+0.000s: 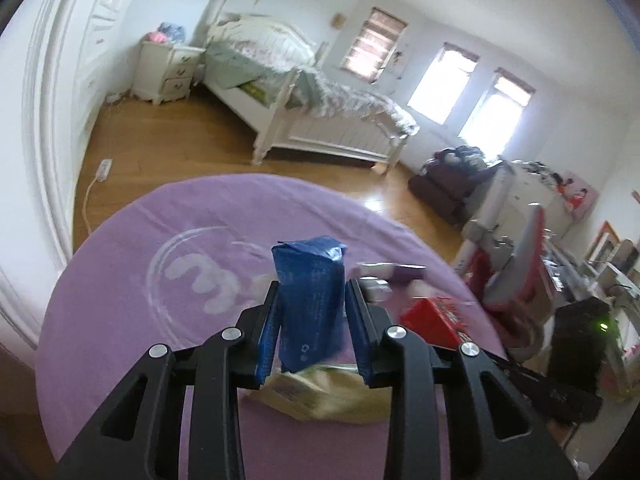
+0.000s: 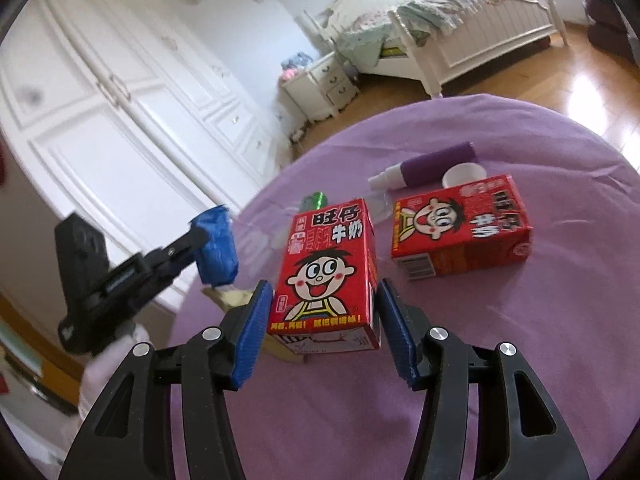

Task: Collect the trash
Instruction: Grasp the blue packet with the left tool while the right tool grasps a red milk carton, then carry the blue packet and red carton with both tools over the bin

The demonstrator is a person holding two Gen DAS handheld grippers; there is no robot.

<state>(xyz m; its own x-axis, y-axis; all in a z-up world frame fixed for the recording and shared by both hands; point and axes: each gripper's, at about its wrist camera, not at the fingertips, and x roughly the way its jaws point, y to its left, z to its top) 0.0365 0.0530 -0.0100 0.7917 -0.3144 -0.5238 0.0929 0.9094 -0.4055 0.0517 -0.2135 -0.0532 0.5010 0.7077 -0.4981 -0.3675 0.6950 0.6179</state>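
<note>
Blue and crumpled, the wrapped packet (image 1: 310, 300) stands upright at centre frame in the left wrist view, clamped between the pads of the left hand-held gripper (image 1: 312, 320) above the purple-covered counter (image 1: 120, 300). In the right wrist view, the right hand-held gripper (image 2: 322, 320) sits at lower centre, its jaws spread wide around an upright red milk carton (image 2: 328, 276) with a cartoon face, not touching it. A second red carton (image 2: 460, 228) lies on its side at right.
</note>
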